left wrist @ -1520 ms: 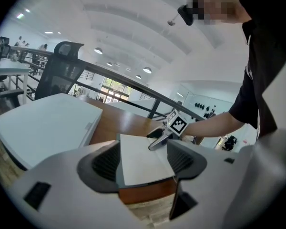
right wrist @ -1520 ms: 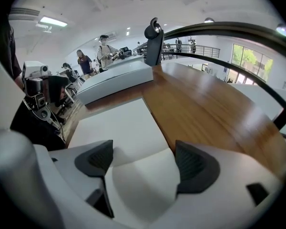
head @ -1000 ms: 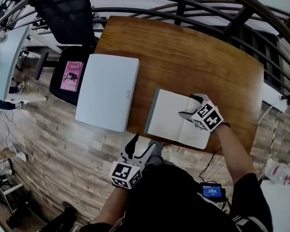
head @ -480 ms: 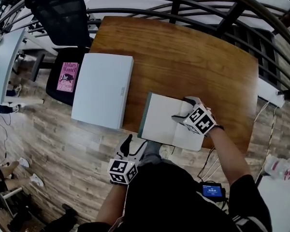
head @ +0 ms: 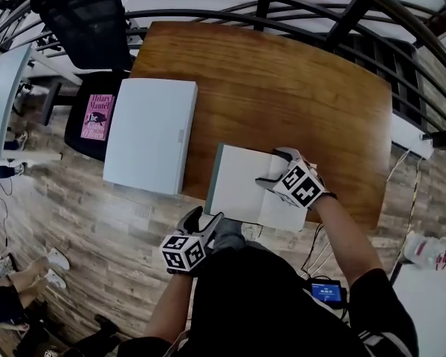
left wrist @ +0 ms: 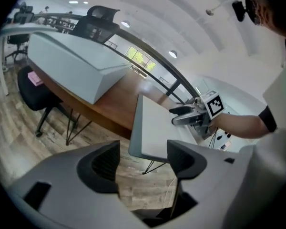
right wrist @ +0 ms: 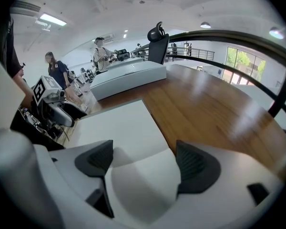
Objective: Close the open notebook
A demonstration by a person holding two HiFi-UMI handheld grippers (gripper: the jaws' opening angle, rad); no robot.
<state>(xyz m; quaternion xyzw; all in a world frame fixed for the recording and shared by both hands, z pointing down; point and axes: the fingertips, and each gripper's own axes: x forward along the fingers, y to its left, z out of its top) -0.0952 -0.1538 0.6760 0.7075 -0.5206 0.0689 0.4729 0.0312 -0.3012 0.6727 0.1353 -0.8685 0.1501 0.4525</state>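
Nothing closed yet — the notebook [head: 241, 188] lies open on the tabletop [head: 282, 73]; right tongs [head: 273, 167] gape over its page, left tongs [head: 204, 218] gape empty.

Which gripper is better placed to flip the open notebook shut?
Right. The right gripper is over the notebook and its right-hand page, jaws apart. The left gripper hangs off the table at its near edge, jaws apart on nothing.

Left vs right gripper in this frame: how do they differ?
Right gripper is over the table, low above the open notebook's right page; left gripper hangs off the table's near edge, above the floor. White page fills the gap between the right gripper's jaws; floor shows between the left gripper's. Shared: both open, gripping nothing.
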